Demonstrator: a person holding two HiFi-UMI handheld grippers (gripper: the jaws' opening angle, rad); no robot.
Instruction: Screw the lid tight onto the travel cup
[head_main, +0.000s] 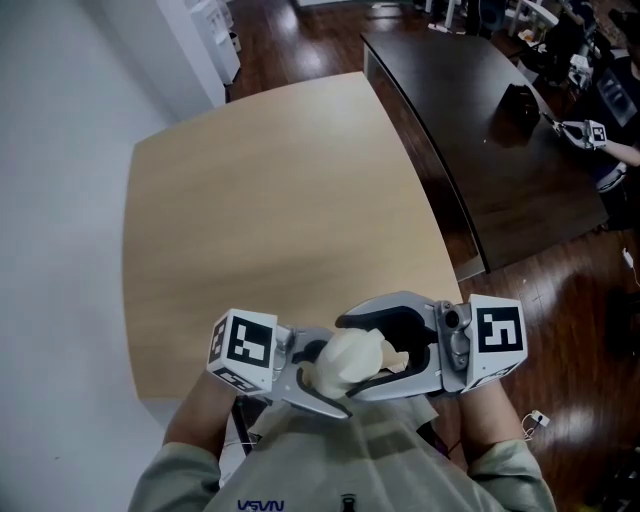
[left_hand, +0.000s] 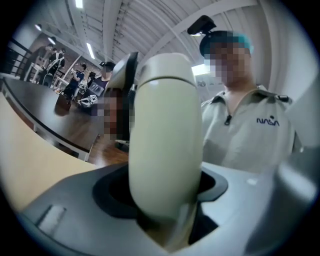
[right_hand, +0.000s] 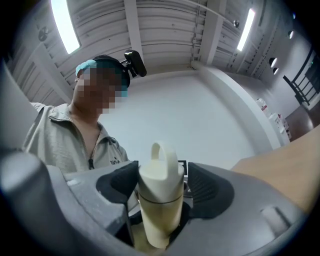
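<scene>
A cream travel cup (head_main: 350, 360) with its lid on is held in the air close to the person's chest, just off the near edge of the wooden table (head_main: 280, 200). My left gripper (head_main: 312, 372) is shut on the cup's body (left_hand: 165, 140), which fills the left gripper view and stands upright between the jaws. My right gripper (head_main: 372, 352) comes in from the right. Its dark pads (right_hand: 210, 187) sit against both sides of the cup's top, where the lid (right_hand: 160, 172) with its loop handle shows in the right gripper view. Both grippers point up toward the person.
A dark desk (head_main: 480, 120) stands at the far right on the wood floor. A white wall runs along the left. Other people stand far off in the left gripper view. The person's grey jacket (head_main: 340, 460) is right below the grippers.
</scene>
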